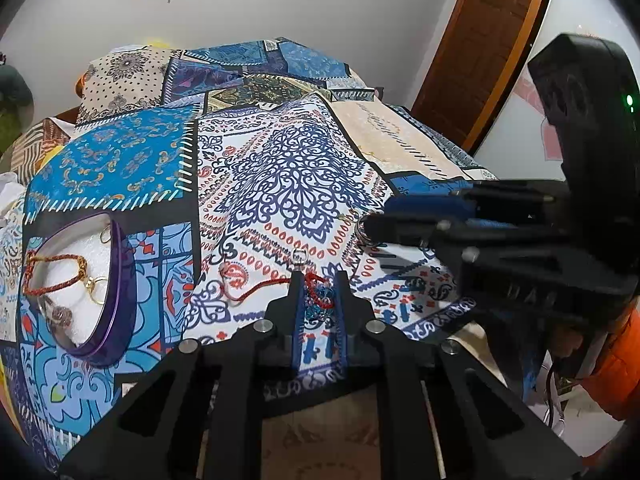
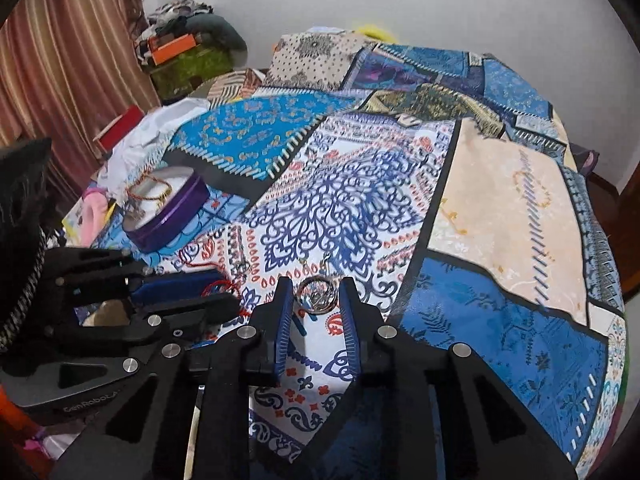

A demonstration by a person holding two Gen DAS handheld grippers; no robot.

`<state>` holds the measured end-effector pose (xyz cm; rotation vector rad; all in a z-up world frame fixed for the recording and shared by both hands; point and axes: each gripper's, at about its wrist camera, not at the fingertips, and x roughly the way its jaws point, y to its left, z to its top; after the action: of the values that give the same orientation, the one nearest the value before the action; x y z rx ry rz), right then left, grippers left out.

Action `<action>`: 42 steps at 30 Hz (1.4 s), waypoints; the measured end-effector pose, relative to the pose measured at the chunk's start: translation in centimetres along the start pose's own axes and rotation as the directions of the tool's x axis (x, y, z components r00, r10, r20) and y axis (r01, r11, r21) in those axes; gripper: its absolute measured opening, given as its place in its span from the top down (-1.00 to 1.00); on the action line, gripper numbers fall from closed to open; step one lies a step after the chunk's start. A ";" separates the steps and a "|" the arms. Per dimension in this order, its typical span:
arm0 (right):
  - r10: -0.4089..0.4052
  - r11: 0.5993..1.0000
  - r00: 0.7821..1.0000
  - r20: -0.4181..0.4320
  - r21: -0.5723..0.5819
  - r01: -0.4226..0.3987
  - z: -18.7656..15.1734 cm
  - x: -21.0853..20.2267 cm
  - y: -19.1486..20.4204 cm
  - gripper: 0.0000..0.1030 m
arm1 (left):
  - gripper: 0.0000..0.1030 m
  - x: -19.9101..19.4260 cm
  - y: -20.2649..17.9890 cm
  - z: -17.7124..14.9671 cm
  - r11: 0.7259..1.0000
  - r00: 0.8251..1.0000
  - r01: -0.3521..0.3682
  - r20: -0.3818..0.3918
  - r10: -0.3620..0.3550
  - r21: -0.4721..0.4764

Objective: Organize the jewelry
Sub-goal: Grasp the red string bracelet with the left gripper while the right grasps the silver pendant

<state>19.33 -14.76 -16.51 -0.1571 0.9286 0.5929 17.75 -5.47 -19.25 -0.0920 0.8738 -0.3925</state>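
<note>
A round purple tin (image 1: 114,312) with a white lining holds a red cord bracelet (image 1: 52,270), gold rings and a silver piece; it also shows in the right wrist view (image 2: 172,216). My left gripper (image 1: 318,280) is open, its fingers on either side of a red thread bracelet (image 1: 320,294) lying on the patterned bedspread. A small silver ring (image 1: 299,257) lies just beyond its tips. My right gripper (image 2: 316,292) is open around a silver ring-shaped piece (image 2: 316,294) on the cloth; it also shows in the left wrist view (image 1: 370,230).
A patchwork bedspread (image 2: 500,208) covers the bed. Small earrings (image 2: 324,262) lie just beyond the silver piece. White cloth and a pink item (image 2: 94,210) lie left of the tin. A brown door (image 1: 480,40) stands at the right, curtains (image 2: 60,60) at the left.
</note>
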 end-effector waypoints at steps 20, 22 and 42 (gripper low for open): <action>-0.034 0.999 0.998 0.054 0.023 0.032 1.0 -1.4 -0.1 0.83 | 0.89 -2.5 0.7 0.2 0.999 0.998 -0.021 0.052 0.022 -0.033; -0.038 0.999 0.997 0.069 0.026 0.037 1.2 -2.0 -0.1 0.83 | 0.89 -3.0 0.8 0.3 0.999 0.997 -0.025 0.066 0.027 -0.037; -0.098 0.992 0.995 0.025 0.080 0.096 -0.8 -4.1 -1.0 0.82 | 0.89 -5.9 0.6 -0.3 0.998 0.993 -0.044 0.110 0.049 -0.041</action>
<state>17.43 -17.54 -13.87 -0.1219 0.9092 0.4667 14.32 -2.74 -15.24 -0.1277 0.7724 -0.3239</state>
